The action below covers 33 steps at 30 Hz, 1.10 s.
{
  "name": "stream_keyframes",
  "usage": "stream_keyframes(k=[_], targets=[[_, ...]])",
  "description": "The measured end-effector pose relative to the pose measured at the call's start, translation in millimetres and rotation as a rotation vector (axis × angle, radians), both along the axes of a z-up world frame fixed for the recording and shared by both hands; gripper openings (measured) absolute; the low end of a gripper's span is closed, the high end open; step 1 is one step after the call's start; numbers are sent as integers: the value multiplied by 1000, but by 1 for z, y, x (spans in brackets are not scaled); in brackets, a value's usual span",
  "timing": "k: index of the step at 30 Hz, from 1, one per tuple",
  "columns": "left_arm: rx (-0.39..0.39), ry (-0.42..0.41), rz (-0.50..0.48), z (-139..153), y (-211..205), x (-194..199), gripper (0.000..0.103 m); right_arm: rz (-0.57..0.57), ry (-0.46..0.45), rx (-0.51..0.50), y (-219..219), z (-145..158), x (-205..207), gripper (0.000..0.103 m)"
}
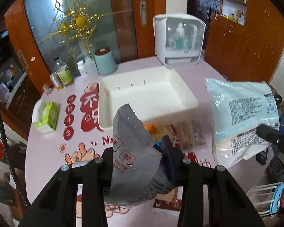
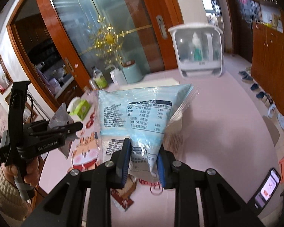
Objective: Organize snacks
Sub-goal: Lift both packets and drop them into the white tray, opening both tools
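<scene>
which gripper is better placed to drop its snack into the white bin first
Left, probably. The left gripper holds the grey packet just short of the white bin, straight ahead. The right gripper holds the blue bag off to the bin's right side.

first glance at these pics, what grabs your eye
The two held packets stand out: the right claw is shut on a pale blue snack bag raised above the pink table, and the left claw is shut on a grey snack packet. Just beyond the grey packet sits a big white bin, open-topped with nothing in it, mid-table.
</scene>
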<state>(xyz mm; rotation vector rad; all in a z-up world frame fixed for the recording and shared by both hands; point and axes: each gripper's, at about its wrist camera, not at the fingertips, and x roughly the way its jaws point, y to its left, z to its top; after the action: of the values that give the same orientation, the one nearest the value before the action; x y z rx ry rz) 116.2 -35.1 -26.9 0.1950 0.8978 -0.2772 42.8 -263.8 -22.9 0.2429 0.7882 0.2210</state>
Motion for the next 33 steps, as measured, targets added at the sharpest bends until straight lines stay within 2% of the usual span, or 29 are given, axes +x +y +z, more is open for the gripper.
stream_keyframes(k=[9, 17, 23, 27, 33], targets=[[5, -45, 1, 20, -10, 41, 39, -74, -130, -6, -4, 27, 39, 25], [-25, -83, 13, 30, -16, 92, 39, -126, -160, -3, -4, 31, 84, 25], [-71, -58, 4, 21, -12, 126, 39, -170, -168, -14, -7, 31, 112, 25], [-129, -10, -9, 7, -3, 147, 39, -199, -165, -18, -9, 30, 127, 25], [-159, 30, -3, -16, 5, 172, 39, -213, -134, -23, 0, 18, 150, 25]])
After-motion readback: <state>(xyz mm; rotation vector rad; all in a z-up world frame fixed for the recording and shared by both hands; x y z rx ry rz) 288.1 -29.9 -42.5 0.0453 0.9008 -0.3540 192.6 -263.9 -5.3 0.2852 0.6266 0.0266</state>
